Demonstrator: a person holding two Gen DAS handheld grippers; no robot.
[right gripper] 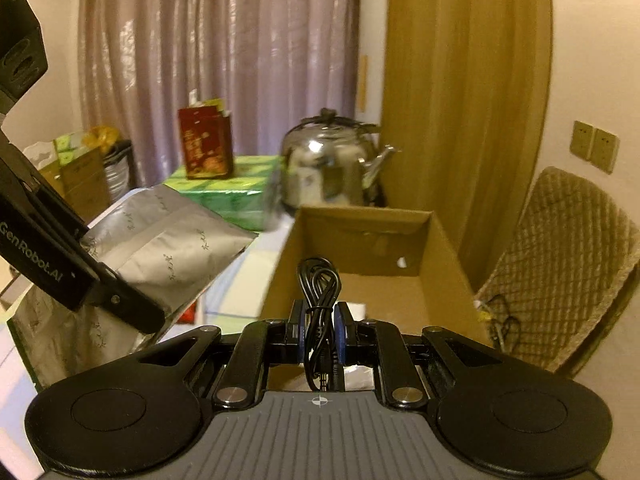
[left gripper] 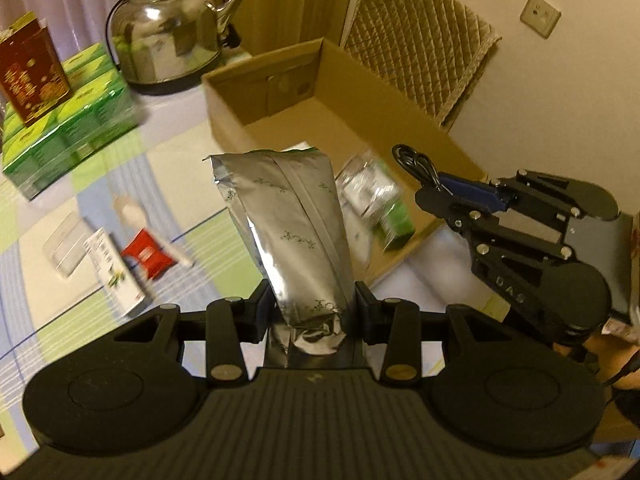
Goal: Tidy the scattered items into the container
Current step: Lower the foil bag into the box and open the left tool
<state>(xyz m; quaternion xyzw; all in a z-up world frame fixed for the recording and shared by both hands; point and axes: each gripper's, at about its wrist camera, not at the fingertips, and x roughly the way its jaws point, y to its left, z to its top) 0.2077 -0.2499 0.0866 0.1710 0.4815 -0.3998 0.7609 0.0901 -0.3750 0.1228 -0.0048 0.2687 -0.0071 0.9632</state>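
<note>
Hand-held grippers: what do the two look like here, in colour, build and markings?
Both are matte black linkage frames with silver pivot bolts, round disc-shaped side lobes and a ribbed grey base plate. The right hand-held gripper has blue finger pads; white "DAS" lettering shows on it in the left wrist view. The left hand-held gripper carries white "GenRobot.AI" lettering.

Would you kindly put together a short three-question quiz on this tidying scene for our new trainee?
1. What does the left claw hold?
2. True or false: the right claw is empty.
3. What stands on the green packs: A) the kettle, B) a red box, C) a cup?

Key:
1. A silver foil pouch, gripped near its bottom end.
2. False: it is shut on a coiled black cable, in front of the open cardboard box.
3. B.
</note>
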